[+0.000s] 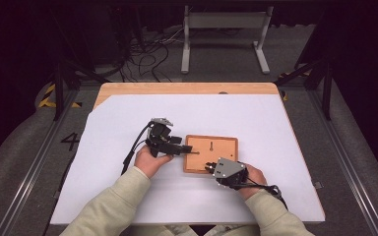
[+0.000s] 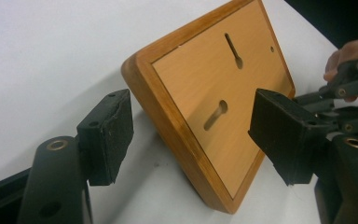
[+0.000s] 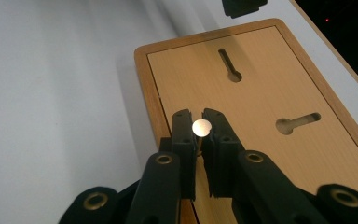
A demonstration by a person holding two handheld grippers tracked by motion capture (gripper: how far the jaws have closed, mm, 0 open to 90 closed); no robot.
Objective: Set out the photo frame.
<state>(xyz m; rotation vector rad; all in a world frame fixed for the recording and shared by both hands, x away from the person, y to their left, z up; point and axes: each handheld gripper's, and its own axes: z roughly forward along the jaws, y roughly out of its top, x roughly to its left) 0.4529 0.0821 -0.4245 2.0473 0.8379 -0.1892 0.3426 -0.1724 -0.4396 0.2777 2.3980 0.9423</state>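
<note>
From the high view, a wooden board (image 1: 211, 154) lies flat on the white table (image 1: 128, 201), near its middle. The left tool (image 1: 186, 149) reaches the board's left edge, and the right tool (image 1: 208, 167) sits at its near edge.

In the left gripper view, that tool's jaws stand wide apart, gripping nothing, with the board (two keyhole slots cut in its face) between them.

In the right gripper view, the jaws are clenched on a round-headed nail (image 3: 201, 127) over the board.
</note>
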